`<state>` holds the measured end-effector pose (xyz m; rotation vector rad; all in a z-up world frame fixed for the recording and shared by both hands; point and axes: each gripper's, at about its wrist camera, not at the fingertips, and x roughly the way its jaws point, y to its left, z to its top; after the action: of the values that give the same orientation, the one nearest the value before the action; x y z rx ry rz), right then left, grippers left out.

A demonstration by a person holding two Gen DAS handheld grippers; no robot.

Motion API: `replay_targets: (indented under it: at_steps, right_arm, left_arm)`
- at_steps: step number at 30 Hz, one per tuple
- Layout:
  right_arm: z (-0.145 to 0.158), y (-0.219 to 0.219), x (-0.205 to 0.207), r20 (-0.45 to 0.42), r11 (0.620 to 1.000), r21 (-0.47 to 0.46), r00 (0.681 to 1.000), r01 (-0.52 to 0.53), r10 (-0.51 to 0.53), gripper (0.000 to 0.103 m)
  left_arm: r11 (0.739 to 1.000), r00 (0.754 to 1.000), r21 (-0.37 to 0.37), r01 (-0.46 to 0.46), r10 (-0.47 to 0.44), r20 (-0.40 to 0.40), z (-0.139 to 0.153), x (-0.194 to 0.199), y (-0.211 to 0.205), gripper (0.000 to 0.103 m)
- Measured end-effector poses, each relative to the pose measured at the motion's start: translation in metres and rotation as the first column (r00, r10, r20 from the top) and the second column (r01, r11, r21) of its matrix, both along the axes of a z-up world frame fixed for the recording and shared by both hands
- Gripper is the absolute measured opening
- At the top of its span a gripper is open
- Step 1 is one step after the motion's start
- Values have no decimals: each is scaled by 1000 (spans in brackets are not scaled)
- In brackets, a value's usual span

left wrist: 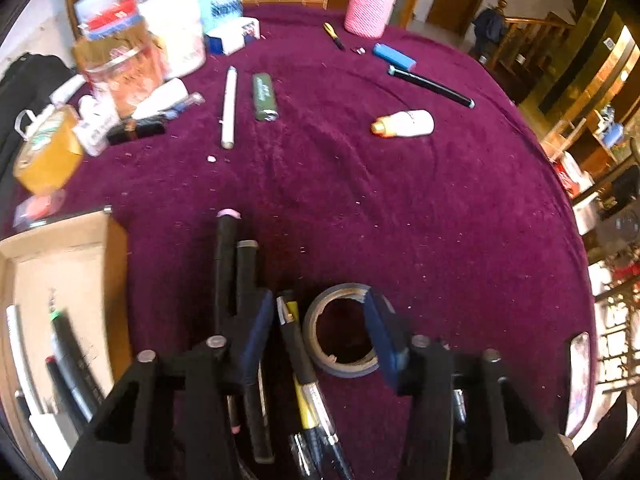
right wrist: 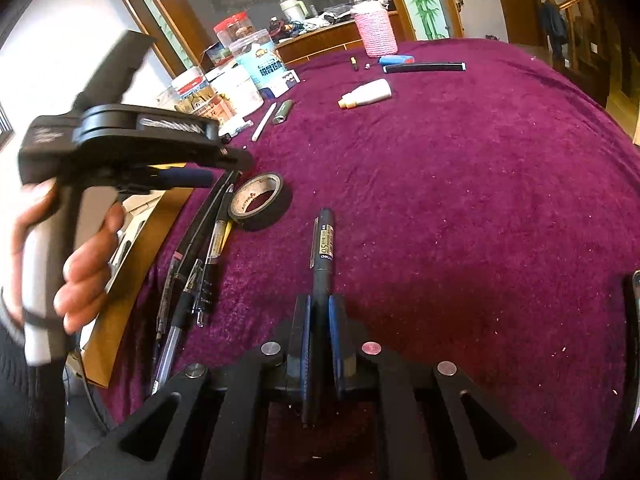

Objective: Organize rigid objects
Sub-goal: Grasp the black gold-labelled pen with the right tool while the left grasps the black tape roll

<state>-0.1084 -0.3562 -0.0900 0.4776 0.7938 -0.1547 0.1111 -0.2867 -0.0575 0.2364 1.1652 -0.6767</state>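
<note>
Pointing downward, right hand-held gripper (right wrist: 319, 320) clamps pen (right wrist: 324, 248).

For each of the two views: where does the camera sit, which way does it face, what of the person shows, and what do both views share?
Left wrist: on the left gripper, looking steeply down at pens and the tape roll between its open fingers; no body visible.
Right wrist: on the right gripper, shut on a dark pen, facing across the table; the left hand shows.
Shared: tape roll, pink jar, white bottle, purple tablecloth.

dark pen (right wrist: 323, 258) | clamped upright-forward | tape roll (right wrist: 260, 200) flat beside pens (right wrist: 208, 264)
</note>
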Motion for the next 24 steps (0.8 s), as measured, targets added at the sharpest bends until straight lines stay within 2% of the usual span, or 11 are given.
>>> replay_targets:
  at_steps: [2, 4, 6, 8, 10, 11, 14, 16, 18, 24]
  right_arm:
    - [0, 0, -1, 3, 1000, 3, 1000, 0, 0, 8]
    - [0, 0, -1, 5, 1000, 7, 1000, -2, 2, 9]
    - [0, 0, -1, 8, 1000, 10, 1000, -3, 3, 9]
    - [0, 0, -2, 11, 1000, 12, 1000, -4, 4, 9]
    - [0, -1, -2, 13, 1000, 14, 1000, -3, 3, 9]
    - [0, -1, -2, 13, 1000, 14, 1000, -3, 3, 9]
    - [0, 0, -3, 13, 1000, 10, 1000, -3, 3, 9]
    - [0, -1, -3, 14, 1000, 11, 1000, 0, 0, 9]
    - [1, 0, -3, 14, 1000, 11, 1000, 1, -1, 9]
    - [1, 0, -2, 8, 1000, 10, 1000, 2, -2, 9]
  left_arm:
    - [999, 999, 3, 45, -45, 4, 0, -1, -5, 45]
    - [994, 995, 38, 98, -99, 9, -2, -3, -12, 44]
    - [989, 992, 91, 120, -122, 15, -6, -1, -17, 36]
    - [984, 990, 111, 140, -142, 11, -8, -1, -19, 34]
    - [978, 986, 119, 169, -169, -6, -12, -2, -23, 26]
    - [973, 982, 131, 191, -190, -24, -16, -3, -27, 26]
    - [961, 975, 167, 220, -223, -5, -24, -8, -34, 25]
    - [961, 977, 186, 205, -212, 15, -23, -9, -35, 13]
    - [963, 977, 174, 206, -211, 10, -23, -11, -35, 8]
    - [986, 988, 73, 147, -149, 31, -5, -23, -20, 8]
